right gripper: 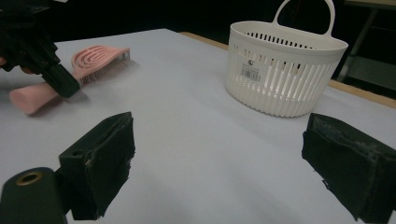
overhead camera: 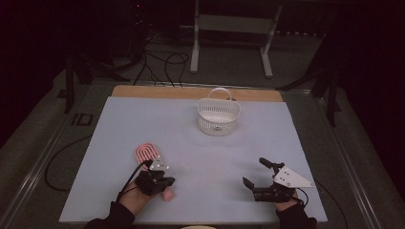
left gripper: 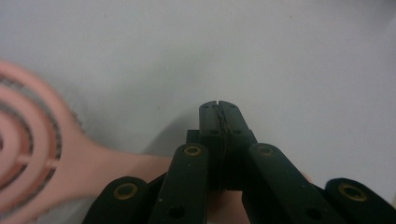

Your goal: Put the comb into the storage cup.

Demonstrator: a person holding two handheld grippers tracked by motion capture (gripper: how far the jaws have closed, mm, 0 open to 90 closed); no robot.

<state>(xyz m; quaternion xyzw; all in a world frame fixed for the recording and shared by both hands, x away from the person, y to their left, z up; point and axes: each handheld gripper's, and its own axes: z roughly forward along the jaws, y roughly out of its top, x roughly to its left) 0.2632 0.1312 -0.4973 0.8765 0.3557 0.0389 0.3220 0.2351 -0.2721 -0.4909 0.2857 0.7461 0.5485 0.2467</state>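
Observation:
A pink hairbrush [overhead camera: 147, 152] lies on the pale mat at the front left, head away from the person, handle toward the front edge. In the left gripper view its looped head [left gripper: 28, 149] is at the left and its handle runs under the jaws. My left gripper [overhead camera: 168, 180] hovers just over that handle, pointing right, shut with the two pads pressed together and nothing between them [left gripper: 219, 114]. In the right gripper view its tip [right gripper: 63, 83] is right at the handle of the hairbrush [right gripper: 98, 58]. My right gripper [overhead camera: 254, 171] rests at the front right, open and empty [right gripper: 224, 158].
A white slotted basket [overhead camera: 218, 117] with a handle stands at the back middle of the mat [overhead camera: 191, 143]; in the right gripper view the basket [right gripper: 285, 70] is ahead to the right. A wooden table edge [overhead camera: 157, 91] shows behind the mat. Cables and a metal stand are on the floor beyond.

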